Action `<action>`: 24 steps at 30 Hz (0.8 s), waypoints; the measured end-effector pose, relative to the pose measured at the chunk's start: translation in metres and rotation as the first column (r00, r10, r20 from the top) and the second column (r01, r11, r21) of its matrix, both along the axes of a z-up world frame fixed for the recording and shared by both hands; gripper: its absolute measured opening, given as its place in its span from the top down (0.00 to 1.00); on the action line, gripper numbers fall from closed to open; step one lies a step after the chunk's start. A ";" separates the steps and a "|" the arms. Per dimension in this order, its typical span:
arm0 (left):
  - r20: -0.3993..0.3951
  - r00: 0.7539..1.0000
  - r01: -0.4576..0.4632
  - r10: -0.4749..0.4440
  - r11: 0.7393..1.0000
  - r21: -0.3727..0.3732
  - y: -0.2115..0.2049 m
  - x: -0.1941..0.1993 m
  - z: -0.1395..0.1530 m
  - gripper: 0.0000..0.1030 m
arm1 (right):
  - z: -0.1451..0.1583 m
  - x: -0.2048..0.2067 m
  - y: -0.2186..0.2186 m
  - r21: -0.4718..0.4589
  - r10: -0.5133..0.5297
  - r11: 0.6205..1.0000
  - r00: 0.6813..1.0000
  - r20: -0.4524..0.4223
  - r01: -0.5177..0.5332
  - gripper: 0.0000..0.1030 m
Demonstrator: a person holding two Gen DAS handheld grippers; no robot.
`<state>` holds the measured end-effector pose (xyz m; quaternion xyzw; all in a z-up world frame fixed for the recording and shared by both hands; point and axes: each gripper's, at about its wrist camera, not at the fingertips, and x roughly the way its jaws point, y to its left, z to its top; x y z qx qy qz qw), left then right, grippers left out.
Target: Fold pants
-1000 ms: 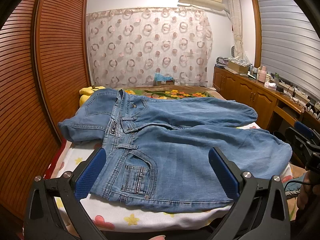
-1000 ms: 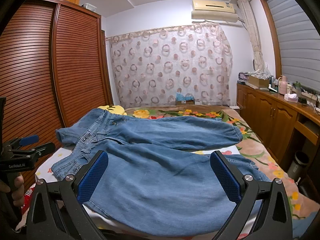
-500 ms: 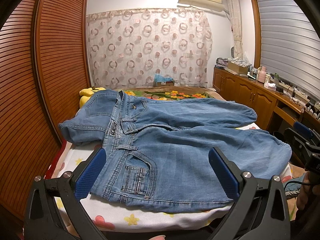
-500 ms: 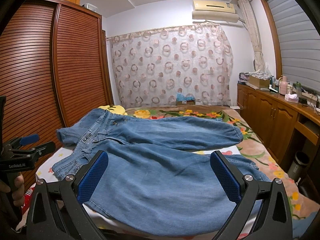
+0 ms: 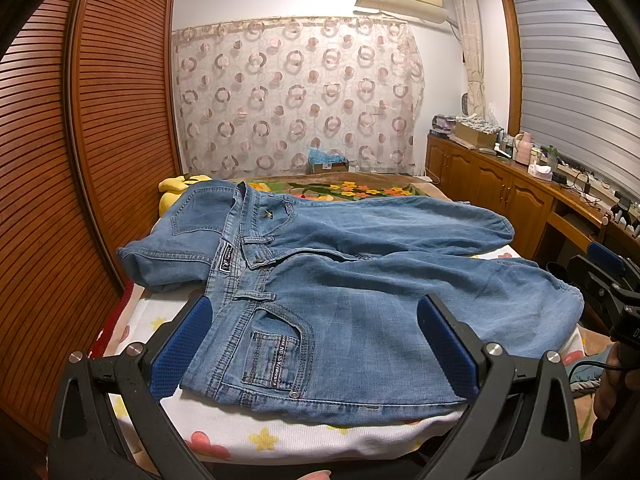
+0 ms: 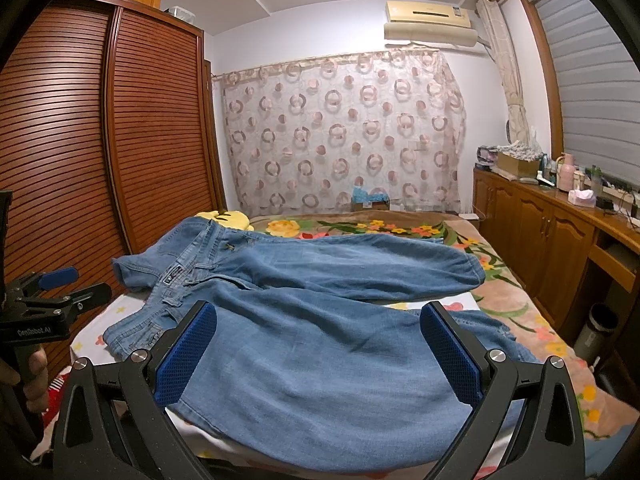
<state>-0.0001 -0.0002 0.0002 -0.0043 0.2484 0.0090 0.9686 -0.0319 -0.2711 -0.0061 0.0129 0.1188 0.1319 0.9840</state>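
Observation:
Light blue jeans lie spread on the bed, waistband to the left, both legs running right; they also show in the right wrist view. My left gripper is open and empty, hovering just in front of the near pocket and waistband corner. My right gripper is open and empty, hovering over the near leg. Each gripper shows at the edge of the other's view, the right one and the left one.
The bed has a white star-print sheet and a floral blanket behind. A yellow plush lies at the far left. A slatted wooden wardrobe stands left, a cluttered wooden cabinet right, a bin beside it.
Both grippers have edged slightly closer to the jeans. The jeans have not moved.

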 end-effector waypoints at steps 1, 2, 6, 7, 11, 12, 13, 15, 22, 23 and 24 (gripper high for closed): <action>0.001 1.000 0.001 -0.001 1.000 0.001 0.000 0.000 0.000 0.01 | 0.000 0.000 0.000 0.001 0.002 1.000 1.000 -0.001 -0.002 0.01; 0.001 1.000 0.000 0.000 1.000 0.001 0.000 0.000 0.000 0.01 | 0.000 0.000 0.000 0.001 0.003 1.000 1.000 0.000 -0.003 0.01; 0.002 1.000 0.001 -0.001 1.000 0.002 0.000 0.000 0.000 0.01 | 0.001 0.000 -0.001 0.003 0.004 1.000 1.000 0.001 -0.004 0.01; 0.002 1.000 0.001 -0.001 1.000 0.002 0.000 0.000 0.000 0.01 | 0.001 0.000 -0.001 0.002 0.003 1.000 1.000 0.001 -0.003 0.01; 0.003 1.000 0.001 -0.001 1.000 0.001 0.000 0.000 0.000 0.01 | 0.001 0.000 -0.001 0.003 0.003 1.000 1.000 0.001 -0.003 0.01; 0.003 1.000 0.002 -0.002 1.000 0.002 0.000 0.000 0.000 0.01 | 0.001 0.000 -0.001 0.004 0.003 1.000 1.000 0.002 -0.003 0.01; 0.003 1.000 0.001 -0.001 1.000 0.002 0.000 0.000 0.000 0.01 | 0.001 0.000 -0.001 0.004 0.004 1.000 1.000 0.002 -0.004 0.01; 0.003 1.000 0.001 -0.001 1.000 0.002 0.000 0.000 0.000 0.01 | 0.001 0.000 -0.001 0.005 0.005 1.000 1.000 0.002 -0.005 0.01; 0.004 1.000 0.001 -0.001 1.000 0.003 0.000 0.000 0.000 0.01 | 0.002 0.000 -0.001 0.006 0.004 1.000 1.000 0.002 -0.004 0.01; 0.004 1.000 0.001 -0.001 1.000 0.003 0.000 0.000 0.000 0.01 | 0.001 0.000 -0.001 0.005 0.004 1.000 1.000 0.003 -0.004 0.01; 0.004 1.000 0.000 0.000 1.000 0.003 0.000 0.000 0.000 0.01 | 0.001 0.000 -0.001 0.005 0.004 1.000 1.000 0.003 -0.004 0.01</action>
